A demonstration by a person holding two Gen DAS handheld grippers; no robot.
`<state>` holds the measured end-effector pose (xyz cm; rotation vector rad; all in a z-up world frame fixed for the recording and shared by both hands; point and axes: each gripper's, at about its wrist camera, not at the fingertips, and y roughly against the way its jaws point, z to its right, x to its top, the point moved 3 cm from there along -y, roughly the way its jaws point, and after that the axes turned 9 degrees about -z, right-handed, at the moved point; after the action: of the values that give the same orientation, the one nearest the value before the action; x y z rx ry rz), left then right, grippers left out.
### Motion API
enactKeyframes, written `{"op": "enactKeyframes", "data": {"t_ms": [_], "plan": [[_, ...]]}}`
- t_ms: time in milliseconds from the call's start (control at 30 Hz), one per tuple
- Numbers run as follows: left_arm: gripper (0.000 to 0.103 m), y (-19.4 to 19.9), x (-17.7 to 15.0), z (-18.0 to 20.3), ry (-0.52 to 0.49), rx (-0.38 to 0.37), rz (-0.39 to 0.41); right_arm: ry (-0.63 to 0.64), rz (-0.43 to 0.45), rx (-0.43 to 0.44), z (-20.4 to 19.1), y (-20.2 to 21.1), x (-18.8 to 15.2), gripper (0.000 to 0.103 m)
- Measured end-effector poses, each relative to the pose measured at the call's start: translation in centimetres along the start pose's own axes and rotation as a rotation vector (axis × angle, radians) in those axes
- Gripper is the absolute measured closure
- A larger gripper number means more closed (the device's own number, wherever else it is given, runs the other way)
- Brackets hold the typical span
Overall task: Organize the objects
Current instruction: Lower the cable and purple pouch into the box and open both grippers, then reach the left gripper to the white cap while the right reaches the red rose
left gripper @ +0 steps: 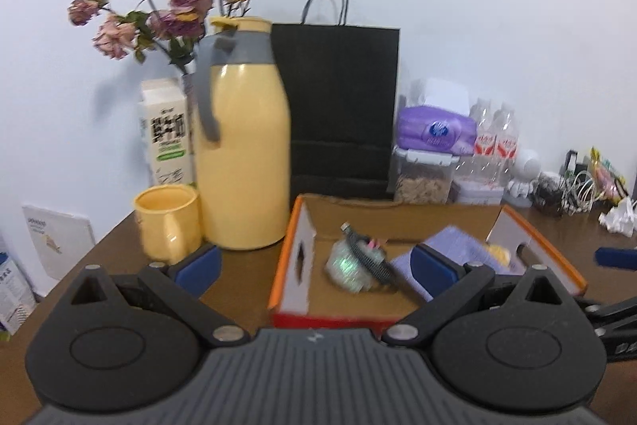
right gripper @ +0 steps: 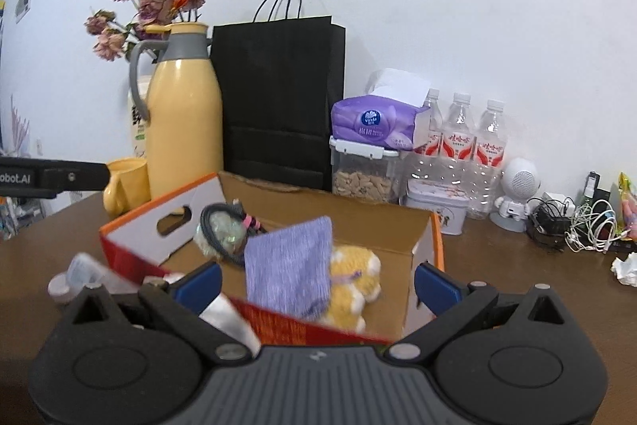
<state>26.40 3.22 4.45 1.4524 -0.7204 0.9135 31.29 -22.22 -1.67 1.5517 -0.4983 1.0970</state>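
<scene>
Brown table (right gripper: pixel 497 265) against white wall (right gripper: pixel 438 6), cluttered along back

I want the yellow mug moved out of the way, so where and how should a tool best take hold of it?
Grip the small yellow ceramic mug across its open rim from above. It stands upright close beside the tall yellow thermos jug, so a sideways approach looks cramped on that side. The open left tool is nearest it.
</scene>
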Motion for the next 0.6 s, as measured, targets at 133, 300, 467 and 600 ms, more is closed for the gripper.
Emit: {"op": "enactKeyframes", "data": {"t_ms": [133,300,467,600], "plan": [[0.0,1.0,-1.6,-1.6,-0.015,0.032,-0.016,0.026,-0.025,-0.001,0.5,1.6,-1.9,0.0],[0.0,1.3,-3.3,-4.2,-0.002,0.098,-0.06,0.027,-0.068,-0.022,1.7,2.9,-4.6,0.0],[0.0,1.0,-5.2,-6.2,0.024,0.145,-0.109,-0.01,-0.122,-0.058,3.4,3.6,-7.2,0.0],[0.0,0.8,-6.5,-7.0,0.038,0.146,-0.14,-0.045,-0.153,-0.086,4.5,3.9,-8.7,0.0]]}}
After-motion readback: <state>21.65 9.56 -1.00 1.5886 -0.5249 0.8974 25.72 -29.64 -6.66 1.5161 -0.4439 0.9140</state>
